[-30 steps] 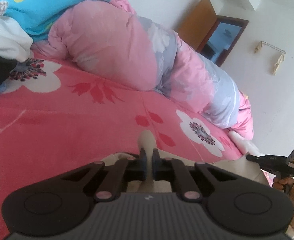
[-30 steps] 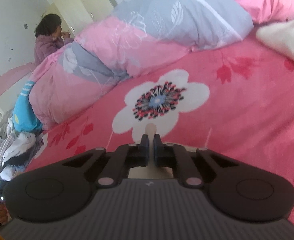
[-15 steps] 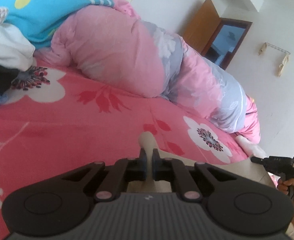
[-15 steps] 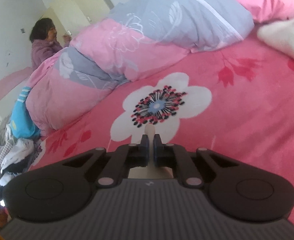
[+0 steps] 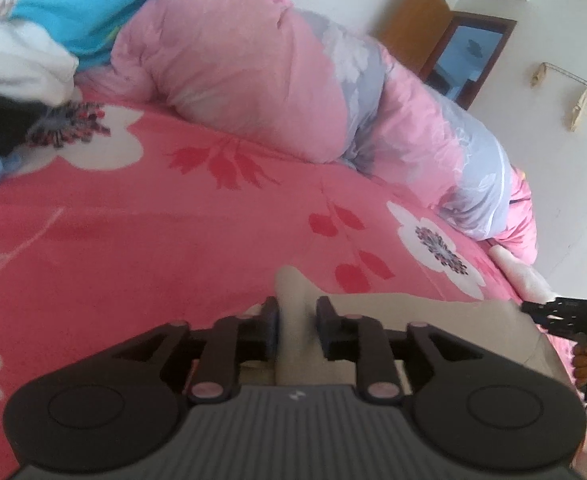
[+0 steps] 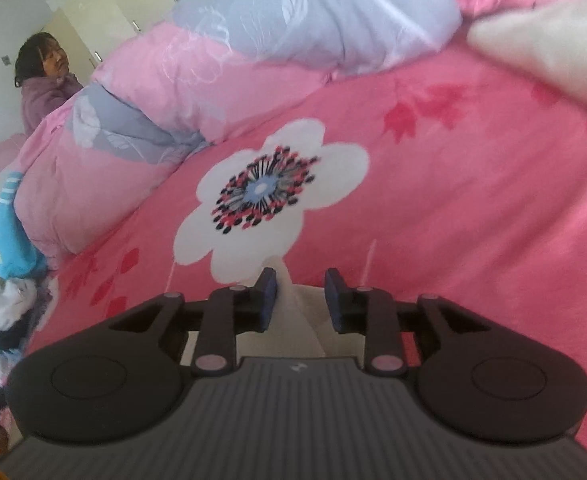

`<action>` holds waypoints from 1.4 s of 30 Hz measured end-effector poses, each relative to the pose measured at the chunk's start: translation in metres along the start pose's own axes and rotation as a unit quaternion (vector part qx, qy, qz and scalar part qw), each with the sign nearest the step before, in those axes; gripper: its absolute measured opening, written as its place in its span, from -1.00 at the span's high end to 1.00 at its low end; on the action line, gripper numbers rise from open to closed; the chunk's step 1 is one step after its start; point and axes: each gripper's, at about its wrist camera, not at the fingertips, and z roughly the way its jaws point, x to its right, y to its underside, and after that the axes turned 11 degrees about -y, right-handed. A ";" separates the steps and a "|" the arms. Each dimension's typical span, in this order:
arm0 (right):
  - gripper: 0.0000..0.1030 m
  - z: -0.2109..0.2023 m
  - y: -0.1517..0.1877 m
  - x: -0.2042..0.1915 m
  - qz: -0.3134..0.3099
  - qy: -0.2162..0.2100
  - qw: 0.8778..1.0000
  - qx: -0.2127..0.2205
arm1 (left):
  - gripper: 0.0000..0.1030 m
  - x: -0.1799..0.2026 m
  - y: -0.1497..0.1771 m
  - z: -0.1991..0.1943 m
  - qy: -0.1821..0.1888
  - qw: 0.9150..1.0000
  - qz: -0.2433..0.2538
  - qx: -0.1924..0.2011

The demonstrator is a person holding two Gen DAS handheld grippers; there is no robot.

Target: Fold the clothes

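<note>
Both grippers, left gripper (image 5: 296,322) and right gripper (image 6: 299,300), sit parted around the beige garment (image 5: 433,320), grip released; I'd back straight out so the fold stays flat on the pink bedspread (image 5: 153,240).

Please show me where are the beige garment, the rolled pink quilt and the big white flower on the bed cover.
beige garment (image 5: 413,320), left wrist view, its flat upper part.
rolled pink quilt (image 5: 233,80), left wrist view, its pink bulge.
big white flower (image 6: 265,192), right wrist view, its dark centre.
</note>
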 end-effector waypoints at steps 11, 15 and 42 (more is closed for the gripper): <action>0.50 -0.071 0.016 -0.068 -0.055 -0.029 0.998 0.029 | -0.15 0.025 -0.002 -0.069 0.021 0.997 -0.018 0.068; 0.50 -0.056 0.027 -0.100 -0.084 -0.060 0.995 0.002 | -0.16 0.051 0.002 -0.082 0.065 0.997 -0.019 0.041; 0.63 -0.034 0.008 -0.041 -0.019 0.035 0.999 -0.009 | 0.09 0.033 0.039 -0.017 0.038 0.998 -0.046 -0.020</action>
